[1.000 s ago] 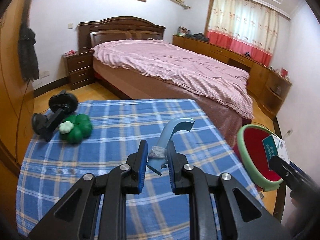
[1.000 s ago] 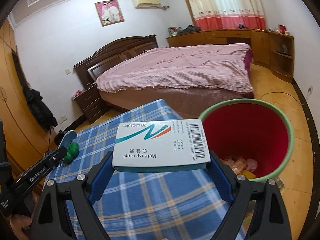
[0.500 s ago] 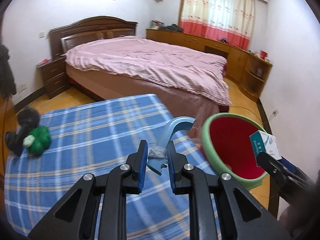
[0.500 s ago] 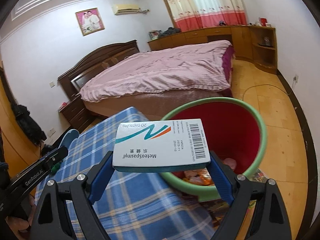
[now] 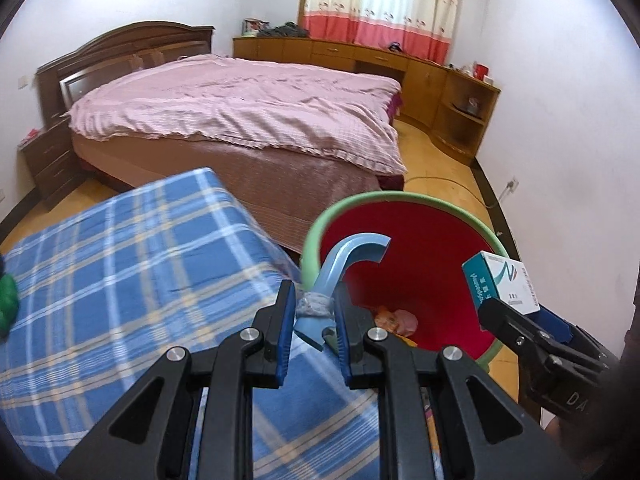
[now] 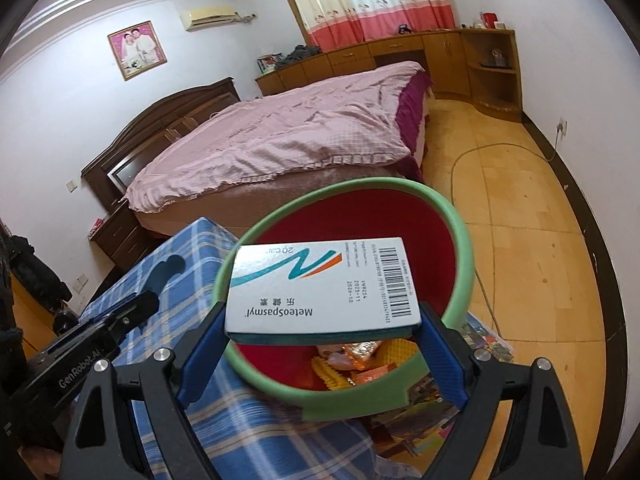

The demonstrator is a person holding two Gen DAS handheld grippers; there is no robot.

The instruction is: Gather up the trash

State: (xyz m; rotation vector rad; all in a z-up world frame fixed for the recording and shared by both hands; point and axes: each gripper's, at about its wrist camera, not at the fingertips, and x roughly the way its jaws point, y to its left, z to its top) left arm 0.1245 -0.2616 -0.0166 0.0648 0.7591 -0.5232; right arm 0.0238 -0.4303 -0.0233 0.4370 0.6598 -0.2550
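My left gripper (image 5: 314, 312) is shut on a broken blue plastic hook piece (image 5: 344, 256) with tape around its stem, held over the near rim of the red bin with a green rim (image 5: 400, 199). My right gripper (image 6: 320, 324) is shut on a white medicine box (image 6: 320, 280) printed "Meteospasmyl", held above the bin's (image 6: 460, 240) mouth. The box (image 5: 500, 288) and right gripper also show in the left wrist view. Wrappers (image 6: 356, 364) lie at the bin's bottom.
A table with a blue plaid cloth (image 5: 120, 260) stands left of the bin, a green toy (image 5: 8, 300) at its left edge. A bed with a pink cover (image 5: 240, 112) lies behind. Wooden cabinets (image 5: 400, 64) line the far wall. A cable (image 6: 500, 152) runs on the floor.
Both grippers have moved right, from over the table to over the bin, each still holding its item. The green toy has slid to the left edge of view.
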